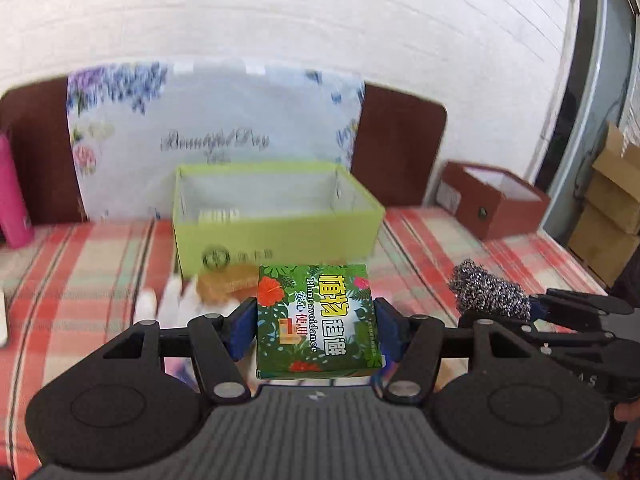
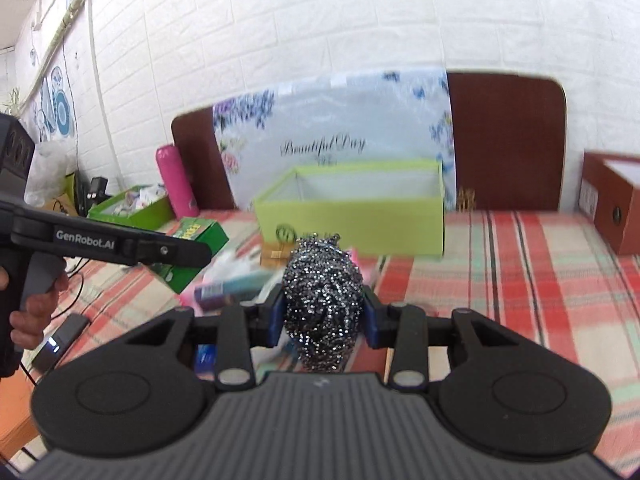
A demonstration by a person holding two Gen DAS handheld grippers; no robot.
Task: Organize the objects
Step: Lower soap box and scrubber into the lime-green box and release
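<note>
left tool [image 1: 316,330] clamped on small green box [image 1: 316,320] | right tool [image 2: 323,316] clamped on steel scrubber [image 2: 323,312] | big green box [image 1: 276,236] at 12 o'clock, top open, something pale inside | checked desk [image 2: 520,280] bare at 3 o'clock

White brick wall [image 2: 320,20] — brown headboard [image 2: 508,140]
</note>
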